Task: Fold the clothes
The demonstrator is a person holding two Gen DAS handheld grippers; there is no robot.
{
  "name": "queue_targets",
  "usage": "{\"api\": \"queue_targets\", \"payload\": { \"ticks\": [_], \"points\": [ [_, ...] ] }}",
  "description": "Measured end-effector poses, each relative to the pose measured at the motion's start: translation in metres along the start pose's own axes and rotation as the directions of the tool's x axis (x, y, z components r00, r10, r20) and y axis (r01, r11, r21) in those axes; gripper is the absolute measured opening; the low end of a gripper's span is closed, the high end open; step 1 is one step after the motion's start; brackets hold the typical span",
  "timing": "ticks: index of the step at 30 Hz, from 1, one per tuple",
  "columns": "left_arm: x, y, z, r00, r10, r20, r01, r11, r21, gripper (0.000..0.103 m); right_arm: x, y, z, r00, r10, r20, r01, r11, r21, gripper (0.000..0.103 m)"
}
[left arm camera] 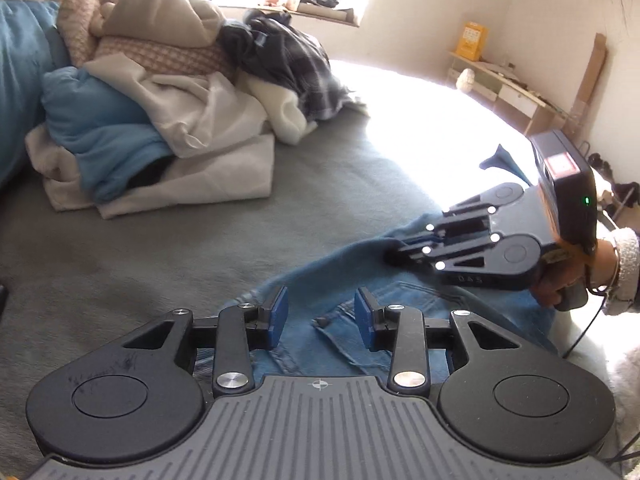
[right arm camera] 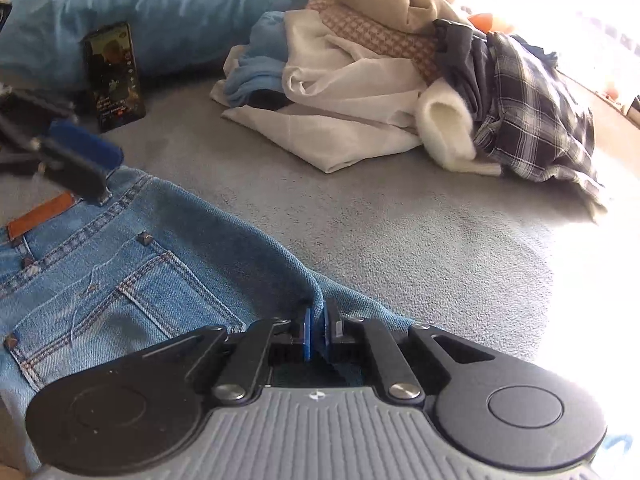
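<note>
Two sets of jaws are mine, one in each hand, and both are down at a pair of blue jeans lying flat on the grey bed. From the left wrist view, my left jaws stand partly open over the denim, blue pads apart, nothing pinched between them; the cloth lies directly under and ahead of them, at the waistband end. Off to the right in that view, my right jaws are low on the far edge of the jeans, the hand behind them, so the garment's long axis seems to run from my left jaws towards and past the right ones. A heap of unfolded clothes sits well apart at the upper left. From the right wrist view, my right jaws are nearly closed and pinch a raised ridge of the jeans' edge between the pads. The back pocket and leather patch lie to the left, and my left jaws, blurred, hover just over the waistband there. The clothes pile and a dark phone lie further up the bed. I judge the right side already has its hold, while the left must close on the waistband directly beneath it before any fold.
</note>
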State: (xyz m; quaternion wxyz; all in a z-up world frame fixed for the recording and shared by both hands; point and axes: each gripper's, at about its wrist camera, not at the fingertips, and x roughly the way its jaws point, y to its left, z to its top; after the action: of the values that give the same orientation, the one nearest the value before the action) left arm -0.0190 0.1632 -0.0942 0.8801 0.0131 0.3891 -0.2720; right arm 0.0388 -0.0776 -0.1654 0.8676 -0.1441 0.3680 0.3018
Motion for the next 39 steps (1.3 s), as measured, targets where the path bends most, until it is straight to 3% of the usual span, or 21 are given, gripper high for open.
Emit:
{"api": "queue_targets", "payload": {
  "ticks": [2,4,5,8,13,15,18,20,23,24,26,27,32,39],
  "points": [
    [0.022,-0.007,-0.009,0.998,0.050,-0.049,-0.050,0.999,0.005,0.036,-0.006,-0.008,0.001,1.000,0.016,0.022,-0.017,0.998,0.066,0.015],
    [0.028,-0.001,-0.014,0.998,0.048,-0.027,-0.050,0.997,-0.060,0.036,-0.019,-0.018,0.002,0.998,0.006,0.067,-0.014,0.992,0.126,0.037],
    [0.028,0.003,-0.015,0.999,0.041,-0.015,-0.042,0.994,-0.096,0.036,-0.029,-0.025,0.002,0.995,-0.001,0.096,-0.014,0.988,0.156,0.040],
    [0.026,0.010,-0.015,0.999,0.033,-0.006,-0.033,0.988,-0.152,0.036,-0.060,-0.057,-0.004,0.987,-0.038,0.157,-0.005,0.964,0.266,0.047],
    [0.028,0.012,-0.016,0.999,0.036,-0.001,-0.035,0.986,-0.161,0.036,-0.100,-0.122,-0.026,0.983,-0.098,0.152,0.023,0.902,0.430,0.048],
    [0.028,0.013,-0.017,0.999,0.033,0.006,-0.032,0.985,-0.169,0.036,-0.107,-0.135,-0.032,0.988,-0.071,0.139,0.007,0.910,0.414,0.048],
    [0.027,0.014,-0.020,0.999,0.030,0.014,-0.028,0.985,-0.170,0.036,-0.102,-0.130,-0.032,0.997,-0.045,0.061,0.030,0.973,0.228,0.048],
    [0.027,0.013,-0.020,0.999,0.031,0.016,-0.028,0.986,-0.162,0.036,-0.092,-0.123,-0.031,0.999,-0.045,0.005,0.044,0.994,0.099,0.048],
    [0.027,0.013,-0.021,0.999,0.031,0.021,-0.028,0.987,-0.156,0.036,-0.071,-0.119,-0.031,0.996,-0.026,-0.090,0.025,1.000,-0.012,0.045],
    [0.027,0.013,-0.022,0.999,0.031,0.023,-0.027,0.988,-0.155,0.036,-0.067,-0.117,-0.032,0.993,-0.031,-0.112,0.027,0.999,-0.036,0.039],
    [0.027,0.012,-0.022,0.999,0.033,0.027,-0.029,0.988,-0.150,0.036,-0.058,-0.112,-0.034,0.987,-0.057,-0.149,0.045,0.995,-0.086,0.006],
    [0.027,0.012,-0.022,0.999,0.035,0.027,-0.030,0.989,-0.148,0.036,-0.058,-0.109,-0.034,0.987,-0.072,-0.145,0.057,0.993,-0.104,0.002],
    [0.026,0.009,-0.022,0.998,0.050,0.025,-0.046,0.990,-0.130,0.036,-0.069,-0.100,-0.033,0.984,-0.168,-0.052,0.159,0.977,-0.142,0.000],
    [0.028,0.007,-0.024,0.998,0.062,0.032,-0.058,0.991,-0.123,0.037,-0.030,-0.105,-0.046,0.969,-0.243,-0.051,0.234,0.963,-0.133,0.000]
  ]
}}
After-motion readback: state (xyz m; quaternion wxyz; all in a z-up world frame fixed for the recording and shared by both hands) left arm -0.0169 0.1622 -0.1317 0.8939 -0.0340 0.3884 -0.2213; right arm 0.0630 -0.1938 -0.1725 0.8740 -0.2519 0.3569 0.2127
